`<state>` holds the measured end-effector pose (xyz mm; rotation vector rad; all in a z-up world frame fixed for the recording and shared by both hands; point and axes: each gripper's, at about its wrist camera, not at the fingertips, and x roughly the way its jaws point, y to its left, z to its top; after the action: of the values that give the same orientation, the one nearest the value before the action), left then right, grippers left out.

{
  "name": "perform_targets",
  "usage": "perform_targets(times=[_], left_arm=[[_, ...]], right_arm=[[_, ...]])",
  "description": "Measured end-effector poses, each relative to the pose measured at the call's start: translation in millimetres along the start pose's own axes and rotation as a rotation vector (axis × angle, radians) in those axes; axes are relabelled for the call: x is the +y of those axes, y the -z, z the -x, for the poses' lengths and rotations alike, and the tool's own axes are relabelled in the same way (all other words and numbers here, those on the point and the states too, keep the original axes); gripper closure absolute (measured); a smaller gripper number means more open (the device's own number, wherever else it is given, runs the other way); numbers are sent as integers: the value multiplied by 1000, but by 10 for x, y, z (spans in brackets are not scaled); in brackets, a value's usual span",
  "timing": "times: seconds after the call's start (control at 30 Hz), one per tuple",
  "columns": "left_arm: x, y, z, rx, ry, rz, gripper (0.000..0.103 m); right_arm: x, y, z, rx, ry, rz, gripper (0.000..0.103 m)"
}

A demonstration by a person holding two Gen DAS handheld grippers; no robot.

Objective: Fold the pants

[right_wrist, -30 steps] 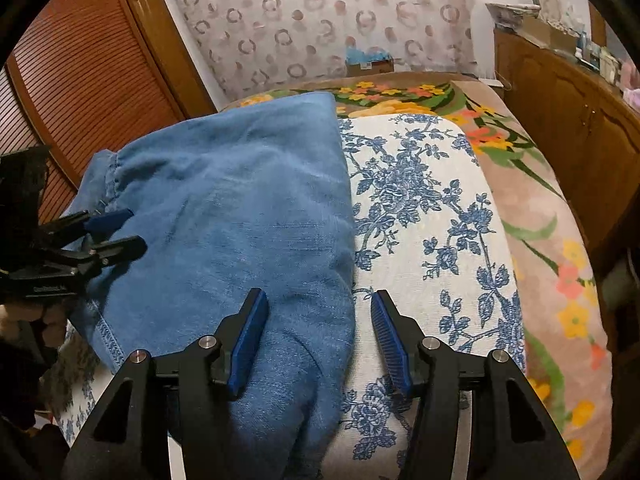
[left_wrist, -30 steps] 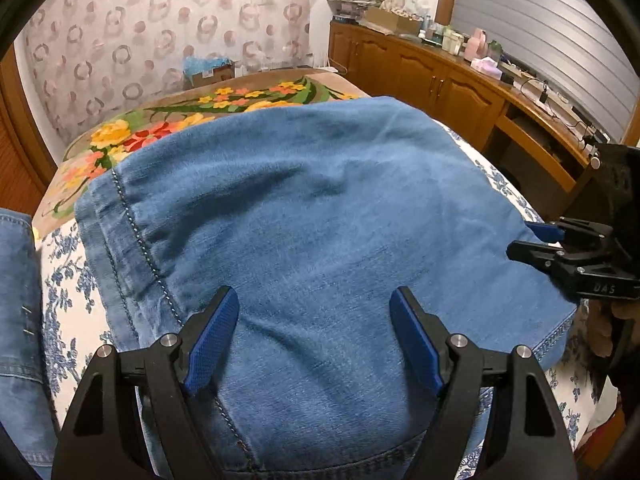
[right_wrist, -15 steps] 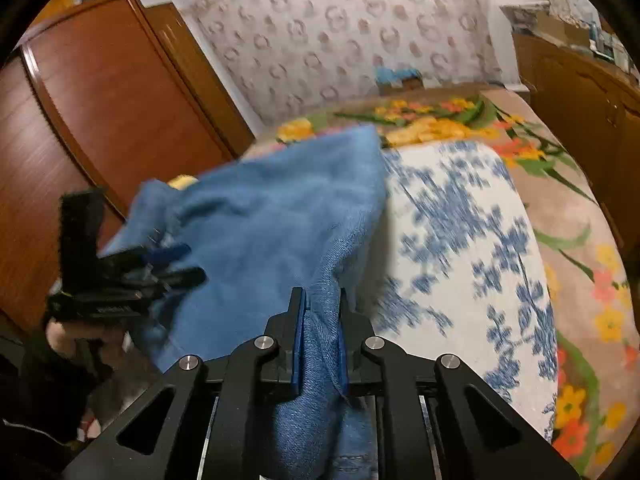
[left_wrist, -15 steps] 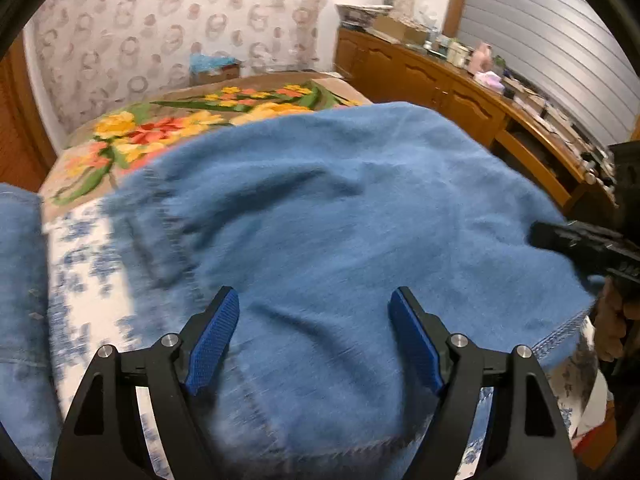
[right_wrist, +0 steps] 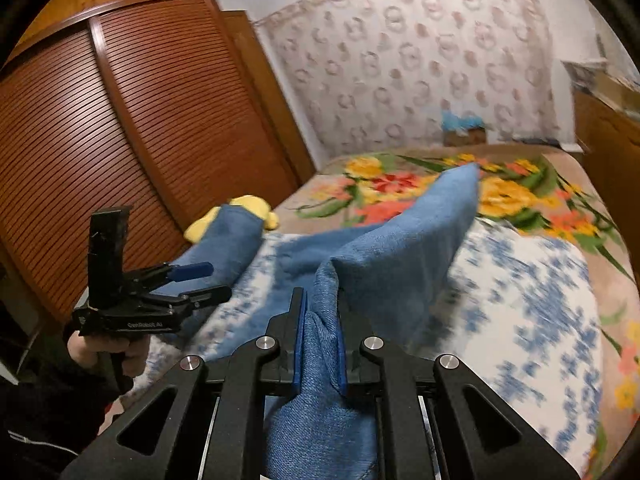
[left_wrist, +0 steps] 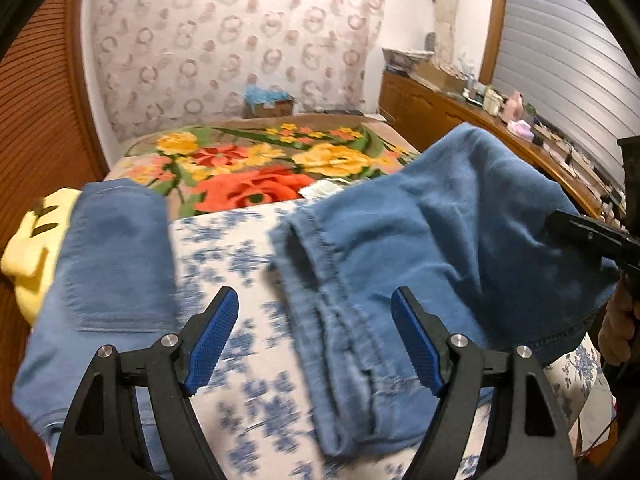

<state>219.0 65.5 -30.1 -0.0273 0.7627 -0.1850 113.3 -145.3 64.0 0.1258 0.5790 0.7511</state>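
Blue denim pants (left_wrist: 452,232) lie on a bed with a blue-flowered white sheet (left_wrist: 240,256). In the left wrist view one part is bunched and raised at the right, and another flat part (left_wrist: 116,248) lies at the left. My left gripper (left_wrist: 316,340) is open and empty, hovering over the sheet between the two parts. My right gripper (right_wrist: 318,340) is shut on a fold of the pants (right_wrist: 404,240) and holds it lifted off the bed. The left gripper also shows in the right wrist view (right_wrist: 192,280).
A floral blanket (left_wrist: 256,172) covers the far half of the bed. A yellow soft toy (left_wrist: 32,248) lies at the left edge. A slatted wooden wardrobe (right_wrist: 120,128) stands left, a wooden sideboard with clutter (left_wrist: 460,116) right. A cardboard box (left_wrist: 268,106) sits by the far wall.
My right gripper closed on the edge of the pants and lifted it up and across. The denim has slid off from under my left gripper, baring the sheet. My left gripper stays open.
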Motion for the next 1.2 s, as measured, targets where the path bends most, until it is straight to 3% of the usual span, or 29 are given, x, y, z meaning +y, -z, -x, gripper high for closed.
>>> perform_targets(times=[0.13,0.33,0.53,0.63,0.83,1.0,1.2], left_arm=[[275,85,160,-24,-32,49,23],[597,264,337,-34,-87,103,23],[782,344,382,-38,-121,138,23],[827,388,400,-40,-122,146,23],[787,378,379,-44,-111,143,23],[653,315,316,-40,-100,104,23],[381,222,215,-30,-41,65,23]], right_arm=[[277,69,-374,27,-88,13,91],[500,310,-1065,123,-137,10,91],[613,489,-1463,204,-150,24,91],[650,563,-1604,239,-110,50,91],[758,465,-1566,250,-84,35,85],[752,138,-1077,182,-69,35,81],[453,-74,-757,109,89,87,73]])
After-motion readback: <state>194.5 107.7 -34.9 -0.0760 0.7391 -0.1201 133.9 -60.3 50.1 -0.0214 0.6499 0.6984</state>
